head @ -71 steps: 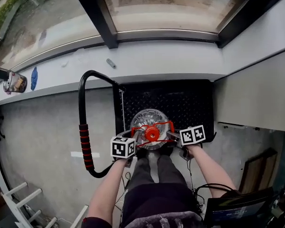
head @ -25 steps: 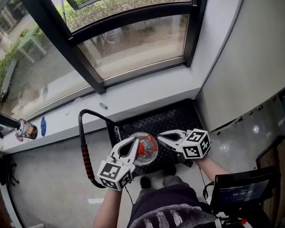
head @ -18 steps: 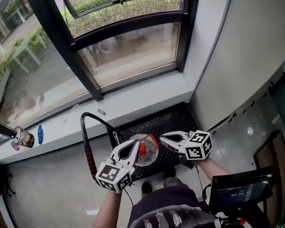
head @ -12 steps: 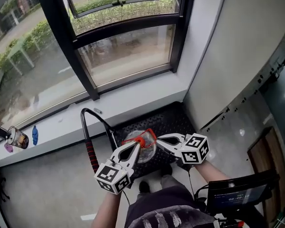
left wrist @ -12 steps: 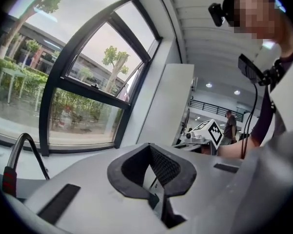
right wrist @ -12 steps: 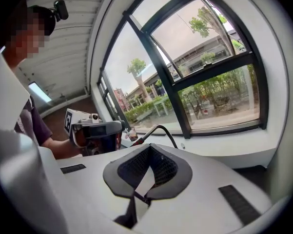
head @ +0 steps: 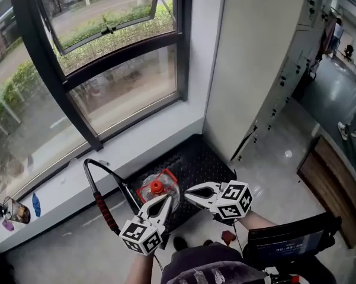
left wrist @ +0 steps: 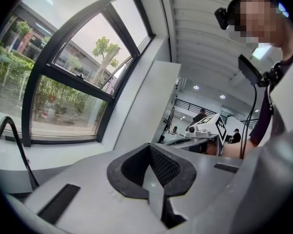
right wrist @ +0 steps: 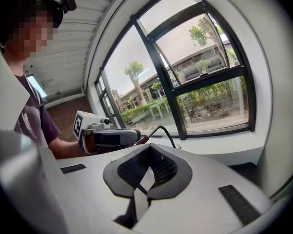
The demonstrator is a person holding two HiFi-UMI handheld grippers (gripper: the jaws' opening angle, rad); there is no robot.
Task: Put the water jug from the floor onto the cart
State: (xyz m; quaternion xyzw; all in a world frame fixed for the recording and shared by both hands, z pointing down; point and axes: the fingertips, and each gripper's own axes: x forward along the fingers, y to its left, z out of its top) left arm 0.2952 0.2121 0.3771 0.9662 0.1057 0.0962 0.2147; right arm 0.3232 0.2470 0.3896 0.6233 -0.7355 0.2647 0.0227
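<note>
In the head view the clear water jug (head: 156, 189) with its red cap and red handle stands on the black cart platform (head: 201, 158). Nothing holds it. My left gripper (head: 165, 200) hangs just in front of the jug, jaws shut and empty. To its right my right gripper (head: 190, 193) is also shut and empty. The left gripper view shows the left gripper (left wrist: 150, 156) with jaws pressed together and the right gripper (left wrist: 205, 128) beyond. In the right gripper view the right gripper (right wrist: 147, 164) is shut, and the left gripper (right wrist: 105, 136) is beyond it. Neither gripper view shows the jug.
The cart's black handle with a red grip (head: 104, 213) rises at the platform's left. A white sill (head: 71, 176) and a large window (head: 112, 46) lie behind the cart, a white wall (head: 255, 52) to the right. A screen (head: 290, 241) hangs at the person's waist.
Both grippers have lifted up and back from the jug, which stays on the cart platform. The head view has swung up and to the right, showing more of the window and hallway.
</note>
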